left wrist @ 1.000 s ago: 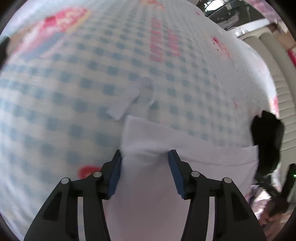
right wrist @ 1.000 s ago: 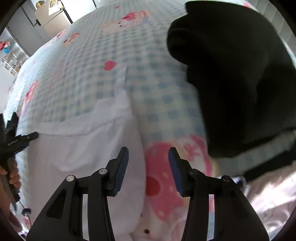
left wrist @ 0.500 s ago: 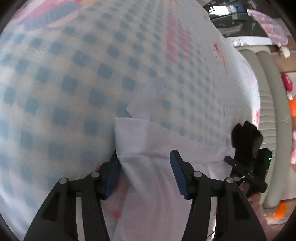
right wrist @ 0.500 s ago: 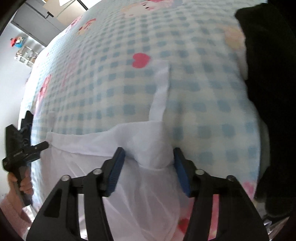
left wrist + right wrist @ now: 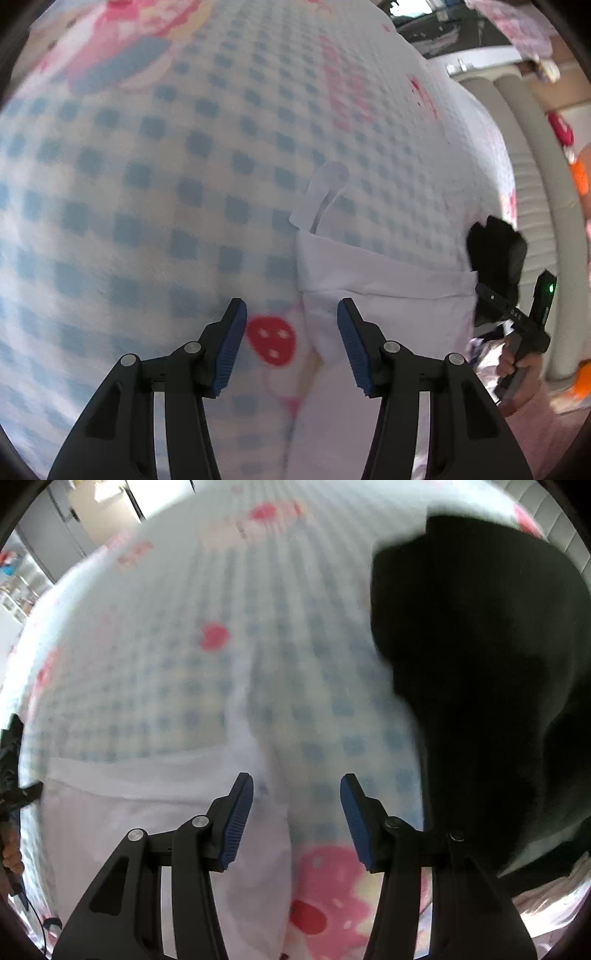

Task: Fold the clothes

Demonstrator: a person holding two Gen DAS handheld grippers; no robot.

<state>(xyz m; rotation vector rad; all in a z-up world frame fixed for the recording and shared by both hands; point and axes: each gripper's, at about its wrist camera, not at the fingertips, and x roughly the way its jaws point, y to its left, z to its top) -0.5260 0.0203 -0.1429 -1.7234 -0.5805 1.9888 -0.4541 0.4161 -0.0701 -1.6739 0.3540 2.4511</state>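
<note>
On the checked bed cover [image 5: 155, 206] our white garment [image 5: 388, 295] lies spread, not folded yet; both grippers, left gripper [image 5: 291, 325] closing, right gripper [image 5: 297, 801] apart, grip nothing.

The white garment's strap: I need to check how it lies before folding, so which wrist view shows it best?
The left wrist view: there the strap is fairly sharp, curling up from the white garment's corner onto the checked bedspread. The right wrist view is motion-blurred and shows the strap only as a pale streak above the garment.
</note>
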